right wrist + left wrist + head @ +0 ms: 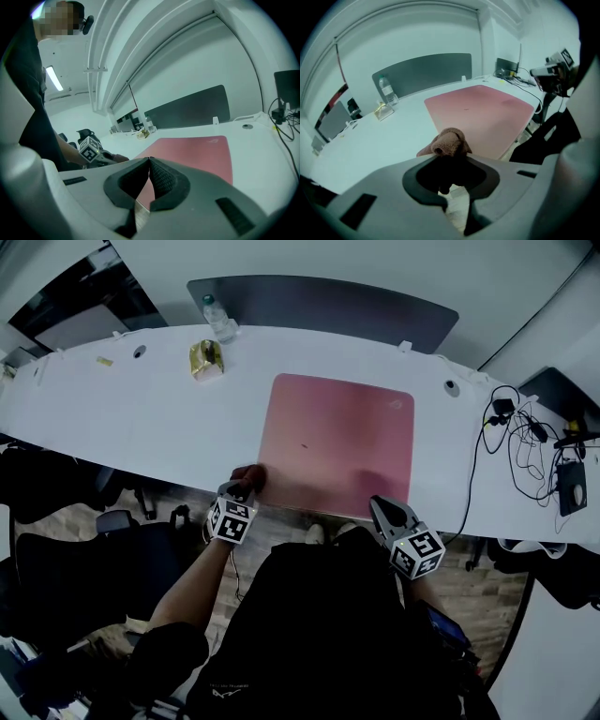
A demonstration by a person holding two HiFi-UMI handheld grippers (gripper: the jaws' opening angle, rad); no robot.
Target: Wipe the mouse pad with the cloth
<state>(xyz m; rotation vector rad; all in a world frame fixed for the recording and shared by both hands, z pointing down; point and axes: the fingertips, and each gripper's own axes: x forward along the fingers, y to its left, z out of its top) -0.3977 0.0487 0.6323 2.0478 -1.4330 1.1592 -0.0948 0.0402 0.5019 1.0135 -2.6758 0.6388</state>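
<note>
Tabletop [141, 418], white and curved, with a grey divider panel [319, 298] along its far side.

Head view:
- Mouse pad [337, 442]: pink, lying flat, its near edge close to the tabletop's near edge.
- Cloth [250, 476]: reddish-brown and bunched, at the pad's near-left corner, pinched in the left gripper [242, 493].
- Right gripper [384, 508]: at the pad's near-right corner, holding nothing.
- Also present: a water bottle [217, 317] and a gold packet [205, 360] at far left, well apart from the pad, and tangled cables [520, 442] at right.
- Only this view shows the whole layout and both grippers relative to the pad's corners.

Left gripper view:
- The fingers are closed on the cloth [449, 142], which bulges forward as a small roll. A dark tail hangs beneath, with floor visible below it.
- Whether the cloth touches the pad [483, 112] cannot be told.
- Only this view shows how little cloth protrudes.

Right gripper view:
- The fingers [161, 180] are pressed together with nothing between them, the pad [192, 150] ahead.
- Only this view confirms the empty closure.

Risks, as judged:
- The pad may slide or buckle under a stroke, because nothing pins it down.
- The small wad may give only a narrow wipe, or let the hard fingers scrape the surface.
- The cloth may slip free and drop off the near edge, because the grip sits right at the tabletop's lip.
</note>
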